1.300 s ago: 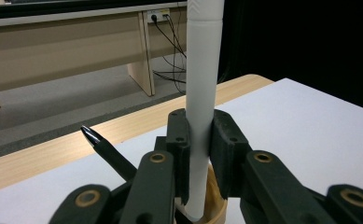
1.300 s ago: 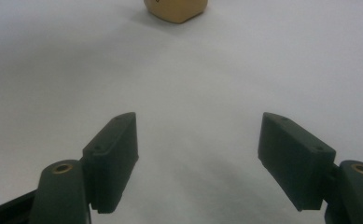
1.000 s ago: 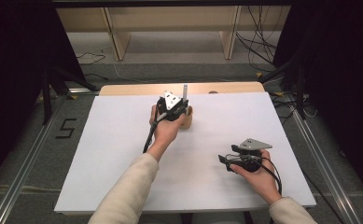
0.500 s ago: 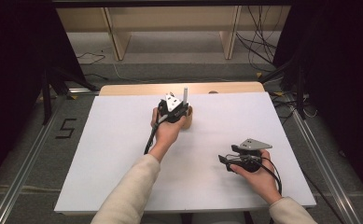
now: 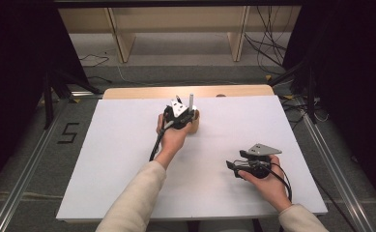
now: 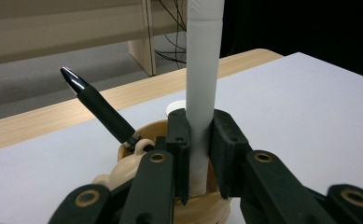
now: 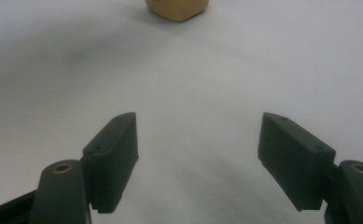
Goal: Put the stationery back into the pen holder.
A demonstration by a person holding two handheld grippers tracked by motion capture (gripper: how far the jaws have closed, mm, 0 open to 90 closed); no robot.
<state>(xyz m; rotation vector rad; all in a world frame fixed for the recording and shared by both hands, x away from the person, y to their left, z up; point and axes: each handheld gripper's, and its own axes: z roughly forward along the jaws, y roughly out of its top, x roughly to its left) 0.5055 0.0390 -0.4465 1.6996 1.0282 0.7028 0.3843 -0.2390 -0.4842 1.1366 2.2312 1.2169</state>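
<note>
On a white-covered table, a tan wooden pen holder near the far edge already keeps a black pen. The left gripper, arm stretched forward, clamps an upright white marker standing in the holder, not yet released. The right gripper rests near the front edge, jaws wide and empty.

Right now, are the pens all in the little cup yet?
One black pen already leans inside the tan holder. The left gripper is shut on a white pen, upright with its lower end in the holder, not yet let go. Left to do: release it. The right gripper rests open on the white table, holding nothing.
</note>
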